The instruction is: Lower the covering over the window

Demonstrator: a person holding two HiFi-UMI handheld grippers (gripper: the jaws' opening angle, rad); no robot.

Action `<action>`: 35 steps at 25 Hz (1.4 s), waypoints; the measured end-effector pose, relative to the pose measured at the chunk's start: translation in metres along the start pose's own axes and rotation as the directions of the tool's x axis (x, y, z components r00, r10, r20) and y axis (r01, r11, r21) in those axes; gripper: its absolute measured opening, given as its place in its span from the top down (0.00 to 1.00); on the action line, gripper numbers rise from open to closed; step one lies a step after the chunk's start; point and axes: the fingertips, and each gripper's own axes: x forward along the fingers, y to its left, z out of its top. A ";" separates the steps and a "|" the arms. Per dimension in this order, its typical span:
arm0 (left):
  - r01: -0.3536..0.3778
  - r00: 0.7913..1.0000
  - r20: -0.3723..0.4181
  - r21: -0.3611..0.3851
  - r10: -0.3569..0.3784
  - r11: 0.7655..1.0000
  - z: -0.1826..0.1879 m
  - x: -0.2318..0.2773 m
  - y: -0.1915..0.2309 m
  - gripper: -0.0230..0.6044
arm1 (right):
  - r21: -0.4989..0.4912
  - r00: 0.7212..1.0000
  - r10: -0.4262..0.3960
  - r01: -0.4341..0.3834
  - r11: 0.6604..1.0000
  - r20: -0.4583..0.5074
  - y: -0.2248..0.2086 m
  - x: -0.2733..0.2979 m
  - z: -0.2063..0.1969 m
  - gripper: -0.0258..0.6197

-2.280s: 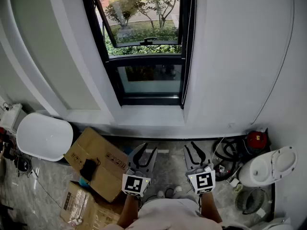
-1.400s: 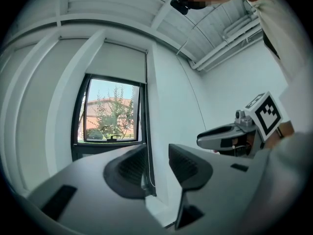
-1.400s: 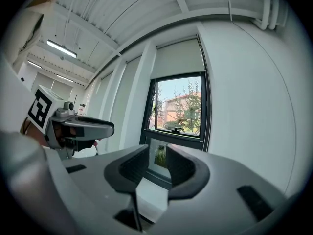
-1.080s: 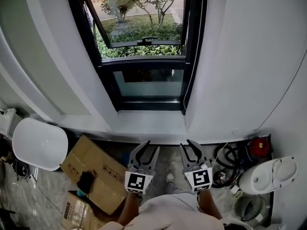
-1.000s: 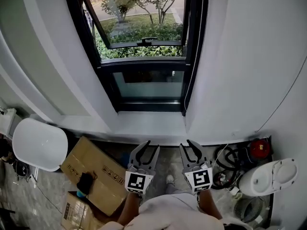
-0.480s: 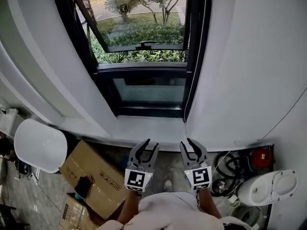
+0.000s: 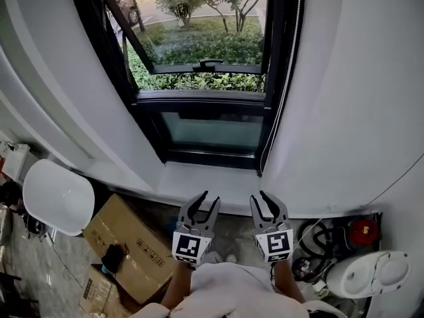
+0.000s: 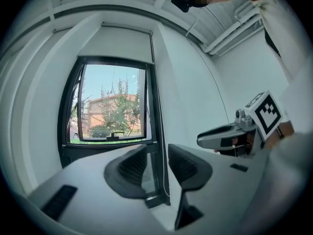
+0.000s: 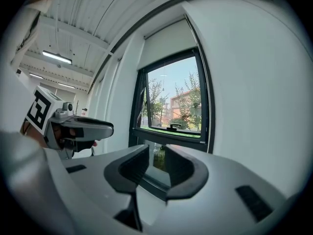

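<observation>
Now, blind (image 8: 115,43): rolled up, covering only the top of the window (image 7: 199,45)
Chain (image 7: 286,78): hanging along the window's right frame
Left gripper (image 7: 200,198): jaws apart, empty
Right gripper (image 7: 265,196): jaws apart, empty

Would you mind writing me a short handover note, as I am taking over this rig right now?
Left gripper: open, empty, held level before the sill.
Right gripper: open, empty, beside the left one and nearer the bead cord.
Blind: rolled up, covering only the top of the window.
Done: nothing on the blind yet.
Left: take the cord at the window's right edge, probably with the right gripper, and draw the blind down.
</observation>
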 end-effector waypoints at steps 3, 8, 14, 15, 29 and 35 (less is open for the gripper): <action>0.002 1.000 0.000 0.001 -0.002 1.000 -0.003 0.012 0.005 0.74 | 0.001 1.000 -0.005 0.005 1.000 -0.004 -0.007 0.010 -0.002 0.82; 0.014 1.000 0.006 -0.004 -0.014 1.000 -0.005 0.036 0.015 0.74 | -0.006 1.000 -0.017 0.017 1.000 -0.010 -0.018 0.031 0.000 0.82; 0.029 0.999 0.021 -0.013 -0.029 0.999 -0.009 0.063 0.035 0.74 | -0.007 0.999 -0.037 0.037 0.999 -0.021 -0.029 0.060 -0.001 0.82; 0.033 0.999 0.017 -0.014 -0.033 0.999 -0.011 0.067 0.039 0.74 | -0.007 0.999 -0.041 0.041 0.999 -0.024 -0.031 0.066 -0.001 0.82; 0.109 0.994 0.014 -0.021 -0.109 0.994 -0.025 0.144 0.111 0.74 | 0.003 0.990 -0.129 0.130 0.992 -0.062 -0.057 0.159 0.000 0.82; 0.145 0.989 -0.007 -0.026 -0.145 0.989 -0.032 0.175 0.140 0.75 | -0.001 0.984 -0.162 0.162 0.987 -0.079 -0.066 0.196 0.004 0.82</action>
